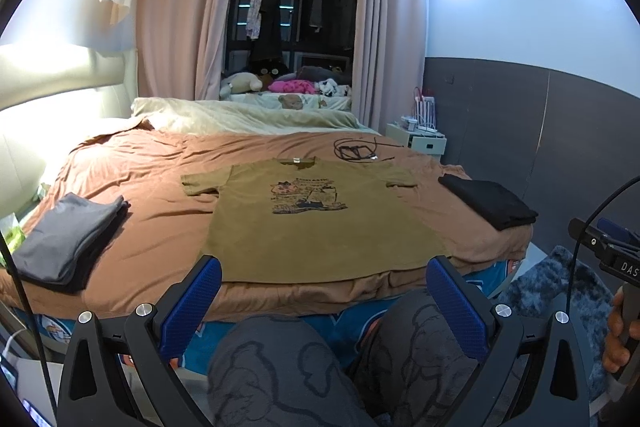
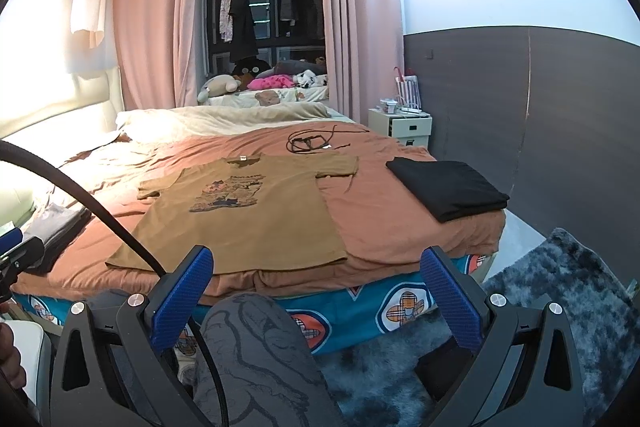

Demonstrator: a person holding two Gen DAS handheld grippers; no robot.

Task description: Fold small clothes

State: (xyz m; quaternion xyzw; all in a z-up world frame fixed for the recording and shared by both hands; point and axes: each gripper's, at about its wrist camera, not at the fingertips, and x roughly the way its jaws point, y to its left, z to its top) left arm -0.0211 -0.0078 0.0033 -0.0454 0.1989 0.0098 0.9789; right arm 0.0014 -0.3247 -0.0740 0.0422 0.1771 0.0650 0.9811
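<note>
so the shirt (image 1: 320,223) lies flat, print up, in the middle of the bed (image 1: 152,187), collar toward the far edge, hem just short of the near edge. both sleeves are spread. left gripper (image 1: 324,291) and right gripper (image 2: 316,283) hang off the near edge above the knees, jaws wide apart, nothing in them. i'd say no fold has begun. the cover under it is loose and rumpled, so a pinch at the hem could take the cover too and drag everything askew. a grey pile (image 1: 68,243) sits by the left edge and a black pile (image 1: 488,203) by the right corner; a wide sweep could knock either. a cable (image 2: 312,143) lies just beyond the collar and might snag.
</note>
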